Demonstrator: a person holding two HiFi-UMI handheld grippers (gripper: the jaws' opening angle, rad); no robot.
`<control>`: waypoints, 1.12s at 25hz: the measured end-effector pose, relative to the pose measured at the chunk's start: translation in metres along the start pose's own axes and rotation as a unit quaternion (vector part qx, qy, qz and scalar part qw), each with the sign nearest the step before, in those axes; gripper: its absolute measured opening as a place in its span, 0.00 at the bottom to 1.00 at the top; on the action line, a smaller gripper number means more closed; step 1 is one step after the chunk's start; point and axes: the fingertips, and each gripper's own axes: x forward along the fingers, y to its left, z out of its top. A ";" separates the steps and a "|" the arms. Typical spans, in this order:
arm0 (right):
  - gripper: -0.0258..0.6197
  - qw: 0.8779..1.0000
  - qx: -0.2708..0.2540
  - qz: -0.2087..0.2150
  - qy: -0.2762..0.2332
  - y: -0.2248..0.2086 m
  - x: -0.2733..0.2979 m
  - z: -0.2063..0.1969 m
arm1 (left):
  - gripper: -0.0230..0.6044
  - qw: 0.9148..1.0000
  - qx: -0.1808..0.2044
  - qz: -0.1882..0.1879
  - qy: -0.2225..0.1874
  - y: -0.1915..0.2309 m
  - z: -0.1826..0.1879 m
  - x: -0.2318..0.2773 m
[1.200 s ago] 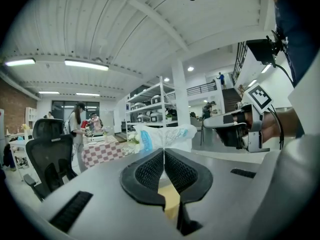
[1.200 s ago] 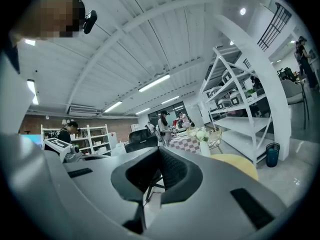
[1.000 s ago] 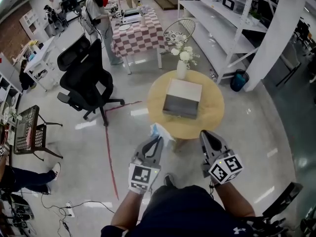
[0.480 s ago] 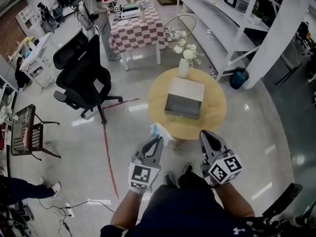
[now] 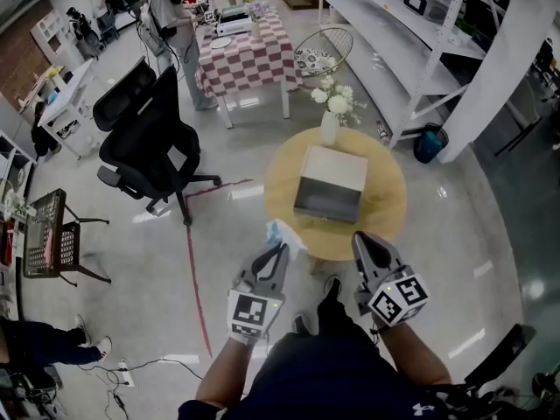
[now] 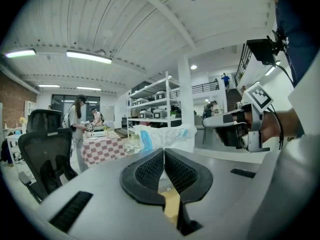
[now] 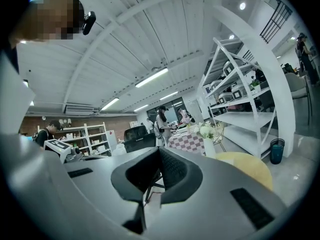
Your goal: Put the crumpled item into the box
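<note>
Head view: the left gripper (image 5: 278, 250) pinches the crumpled bag (image 5: 282, 232) at lower centre. The box (image 5: 325, 206) sits open on the round table (image 5: 389, 208), up and right of the bag, well apart. The right gripper (image 5: 360, 239) is nearer the box.

Left gripper view: jaws pressed together on the bag (image 6: 162, 136), which bunches just past the tips.

Right gripper view: jaws together, nothing between them; the table (image 7: 250, 166) shows lower right.

A: The tablecloth (image 5: 249, 55)?
B: Red-and-white checks. The office chair (image 5: 144, 138) is black, the round table (image 5: 385, 217) pale yellow, the flowers (image 5: 337, 103) white.
A: And the crumpled item (image 5: 284, 233)?
B: White with blue print. The box (image 5: 328, 201) is grey, its flap cream.
</note>
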 end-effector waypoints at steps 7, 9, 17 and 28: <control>0.04 1.000 0.009 0.003 -0.006 -0.047 0.030 0.015 | 0.07 1.000 0.006 0.009 -0.004 0.013 0.016 0.052; 0.04 1.000 0.009 0.005 -0.009 -0.061 0.040 0.023 | 0.07 1.000 0.009 0.010 -0.004 0.016 0.020 0.070; 0.04 1.000 0.013 0.020 0.000 -0.112 0.073 0.037 | 0.07 1.000 0.011 0.018 0.009 0.026 0.032 0.129; 0.04 0.998 0.031 0.058 0.010 -0.155 0.105 0.046 | 0.07 0.998 0.014 0.042 0.043 0.029 0.032 0.178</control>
